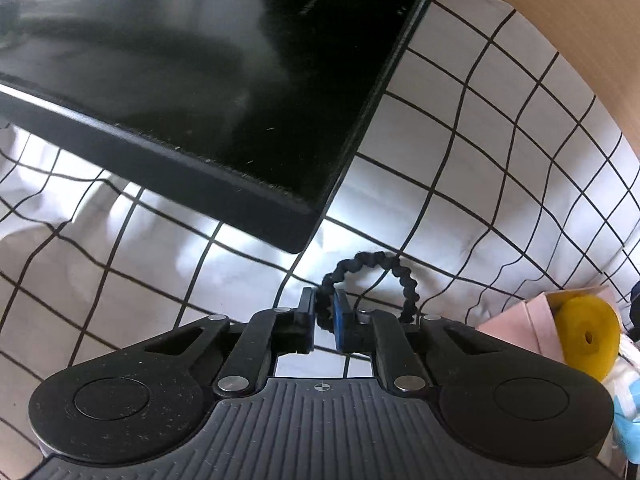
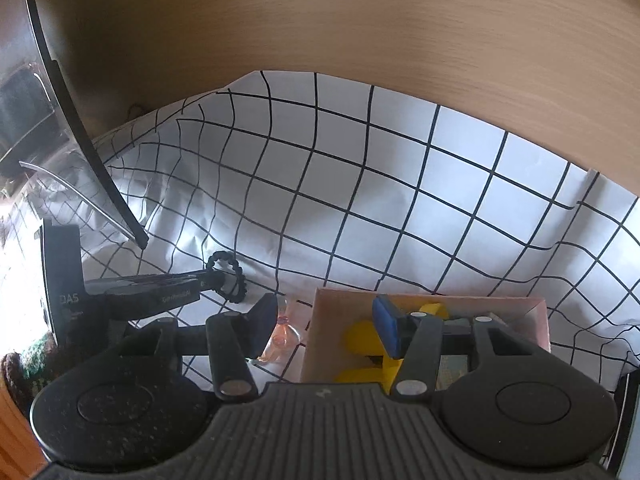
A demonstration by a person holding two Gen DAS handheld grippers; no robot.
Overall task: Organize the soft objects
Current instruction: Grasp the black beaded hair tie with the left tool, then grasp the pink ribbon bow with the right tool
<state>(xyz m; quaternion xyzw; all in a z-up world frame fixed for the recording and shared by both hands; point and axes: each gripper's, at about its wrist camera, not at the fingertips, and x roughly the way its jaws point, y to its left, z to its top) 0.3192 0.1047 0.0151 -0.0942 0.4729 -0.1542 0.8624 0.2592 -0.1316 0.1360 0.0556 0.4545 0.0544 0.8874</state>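
Note:
A black beaded hair tie (image 1: 400, 272) lies on the white checked cloth (image 1: 480, 140), and my left gripper (image 1: 324, 314) is shut on its left side, blue pads pinching the loop. The right wrist view shows the same grip, left gripper (image 2: 218, 278) on the hair tie (image 2: 238, 280). My right gripper (image 2: 325, 326) stands open astride the left wall of a pink box (image 2: 314, 340); its right finger hangs inside, over yellow foam pieces (image 2: 356, 334). In the left wrist view the pink box (image 1: 520, 328) holds a yellow foam disc (image 1: 588, 336).
A black flat screen (image 1: 200, 80) leans over the cloth just beyond the hair tie. A small clear orange object (image 2: 282, 340) lies beside the box's left wall. A wooden panel (image 2: 360, 32) backs the cloth. A knitted sleeve (image 2: 24, 364) shows at the left edge.

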